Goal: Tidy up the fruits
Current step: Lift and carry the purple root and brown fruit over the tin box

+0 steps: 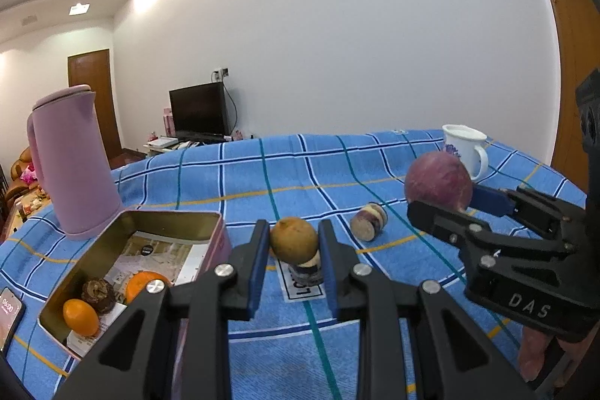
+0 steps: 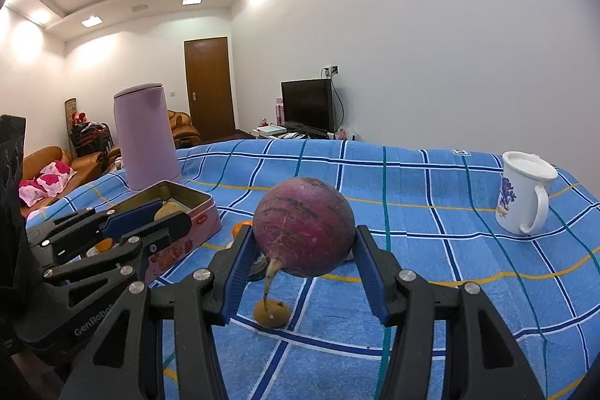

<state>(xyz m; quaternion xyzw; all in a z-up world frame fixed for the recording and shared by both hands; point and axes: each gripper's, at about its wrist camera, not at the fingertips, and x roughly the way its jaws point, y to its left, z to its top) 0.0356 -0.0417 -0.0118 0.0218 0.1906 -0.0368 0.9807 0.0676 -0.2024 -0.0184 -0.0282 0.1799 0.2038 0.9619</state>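
My left gripper [image 1: 293, 228] is shut on a round yellow-brown fruit [image 1: 294, 241], held just right of the open tin box [image 1: 176, 223]. The tin holds two oranges [image 1: 80, 316] and a dark brown fruit [image 1: 98, 295]. My right gripper [image 2: 303, 231] is shut on a big purple-red radish [image 2: 303, 223] with a pale root tail, lifted above the cloth. The left wrist view shows that radish [image 1: 438, 182] and right gripper [image 1: 444, 202] at the right. In the right wrist view the left gripper [image 2: 169, 210] with its fruit [image 2: 167, 211] sits in front of the tin [image 2: 195, 212].
A pink kettle [image 1: 73, 164] stands behind the tin and a white mug [image 1: 465, 147] at the far right. On the blue checked cloth [image 1: 300, 175] lie a purple sliced piece [image 1: 369, 222], a small dark object [image 1: 307, 272] and a small brown fruit [image 2: 270, 313]. A phone [image 1: 9, 310] lies at the left edge.
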